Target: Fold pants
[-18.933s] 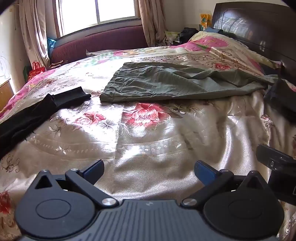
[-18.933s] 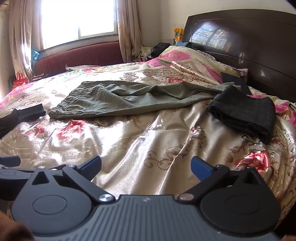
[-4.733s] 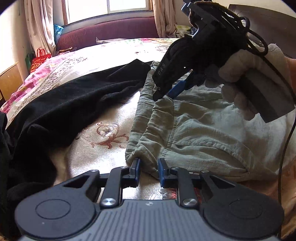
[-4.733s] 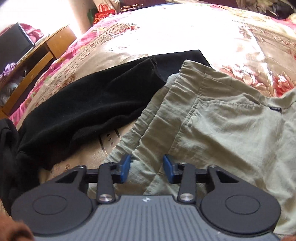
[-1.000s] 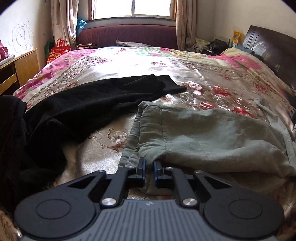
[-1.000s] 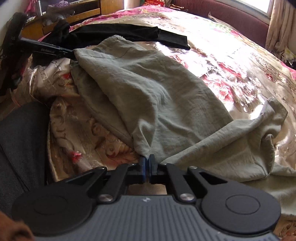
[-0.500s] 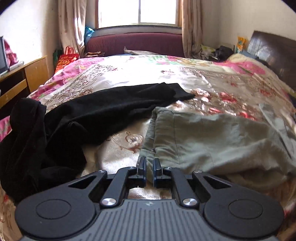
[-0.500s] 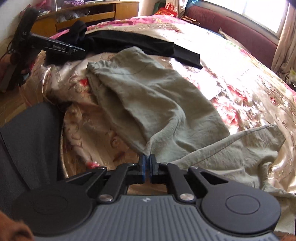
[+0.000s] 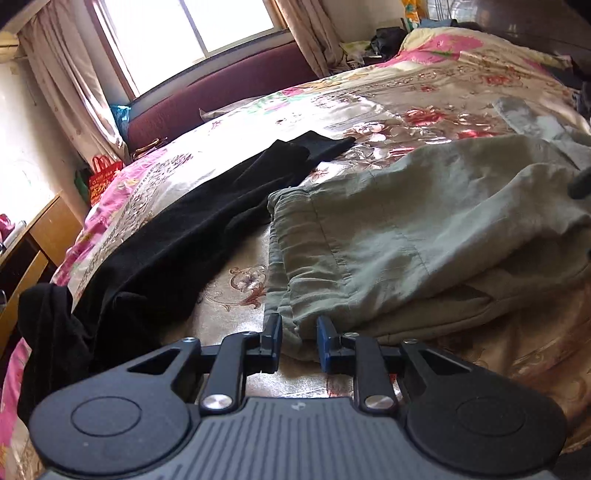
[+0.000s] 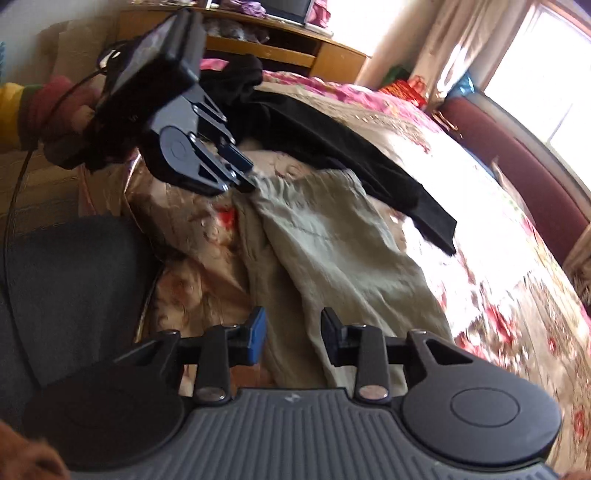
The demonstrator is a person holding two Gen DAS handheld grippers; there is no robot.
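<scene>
Both grippers parted, the left gripper (image 9: 298,341) straddles the green pants' (image 9: 406,229) waistband corner, legs trailing toward two o'clock.

Bright daylight pours through a curtained window (image 9: 192,33) above a maroon sofa (image 9: 221,96). A floral bedspread (image 9: 369,107) covers the bed; a wooden desk (image 10: 295,48) stands beside it.
</scene>
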